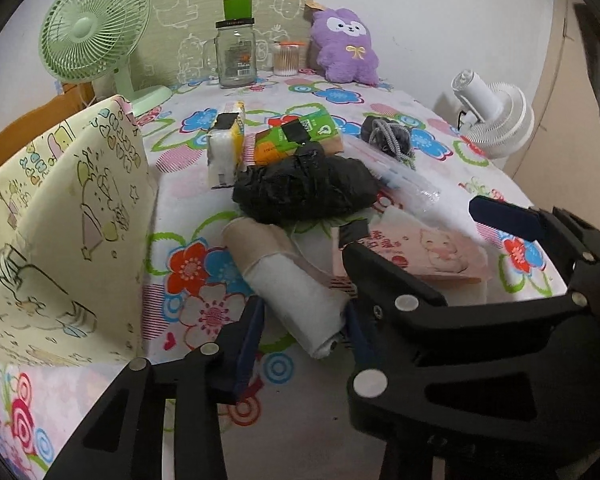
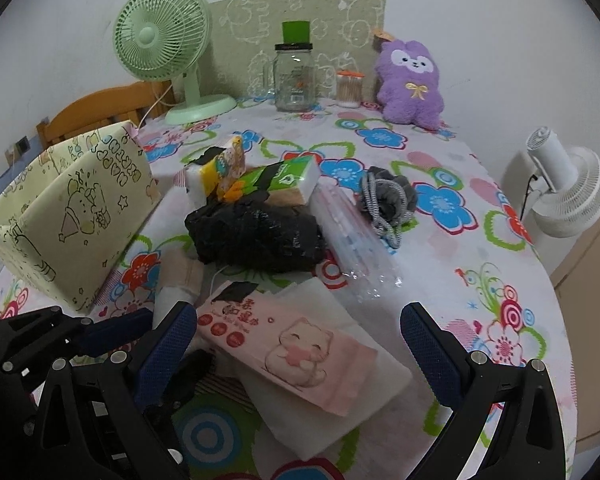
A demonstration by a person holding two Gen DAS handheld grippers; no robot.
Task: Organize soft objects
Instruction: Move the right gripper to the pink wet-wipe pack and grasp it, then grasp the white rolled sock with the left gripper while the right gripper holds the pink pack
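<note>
My left gripper [image 1: 304,332] has its blue-padded fingers around the near end of a rolled beige-and-white cloth [image 1: 288,284] that lies on the flowered tablecloth; the pads touch or nearly touch it. My right gripper [image 2: 300,344] is open, its fingers on either side of a pink tissue pack with a cat picture [image 2: 296,344], and it also shows in the left wrist view [image 1: 440,240]. Behind lie a black plastic bundle [image 1: 304,188], a yellow tissue pack [image 1: 226,142], a green tissue pack [image 1: 296,136] and a grey scrunched cloth [image 1: 388,134]. A yellow fabric box [image 1: 60,216] stands at the left.
At the back stand a green fan [image 1: 96,36], a glass jar [image 1: 236,56], a cotton swab tub [image 1: 286,58] and a purple plush toy [image 1: 346,46]. A white fan [image 1: 496,116] sits off the table's right edge. A clear plastic packet [image 2: 352,240] lies mid-table.
</note>
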